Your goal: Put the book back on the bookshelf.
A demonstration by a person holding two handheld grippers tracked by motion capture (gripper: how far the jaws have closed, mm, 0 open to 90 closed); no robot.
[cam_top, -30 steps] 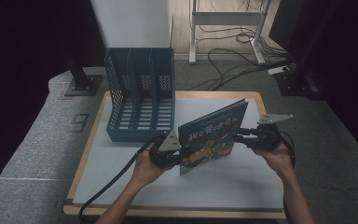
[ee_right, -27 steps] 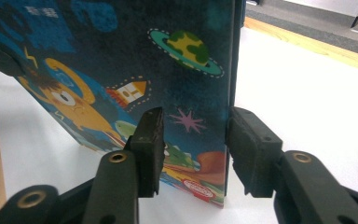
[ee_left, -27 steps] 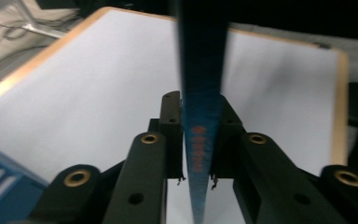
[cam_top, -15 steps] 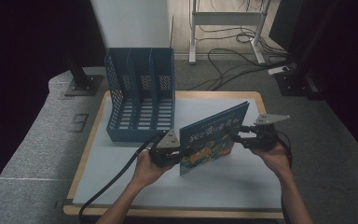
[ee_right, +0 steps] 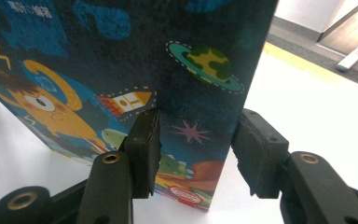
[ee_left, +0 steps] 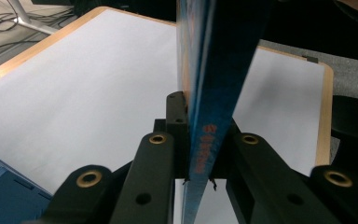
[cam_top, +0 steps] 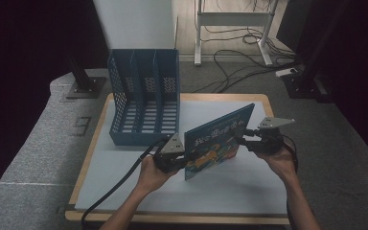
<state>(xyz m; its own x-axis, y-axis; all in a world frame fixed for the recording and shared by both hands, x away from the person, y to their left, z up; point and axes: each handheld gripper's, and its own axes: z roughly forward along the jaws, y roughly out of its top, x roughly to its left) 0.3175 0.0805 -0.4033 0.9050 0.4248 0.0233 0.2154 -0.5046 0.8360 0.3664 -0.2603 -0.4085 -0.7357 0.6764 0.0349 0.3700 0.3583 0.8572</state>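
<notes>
Little has shifted since the earlier pictures: the book stands on edge mid-bench, slightly more upright. One blue file rack with three slots sits behind it. The single thin hardcover looks stiff, light and glossy, likely slippery; its end edges suit gripping. The left gripper has its jaws pinching the spine end. The right gripper has just been closing its spread jaws astride the other end, not yet clamped.

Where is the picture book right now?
In the high view the picture book stands upright on the white board, right of the blue file rack, clamped at its near end by the left tool.
</notes>
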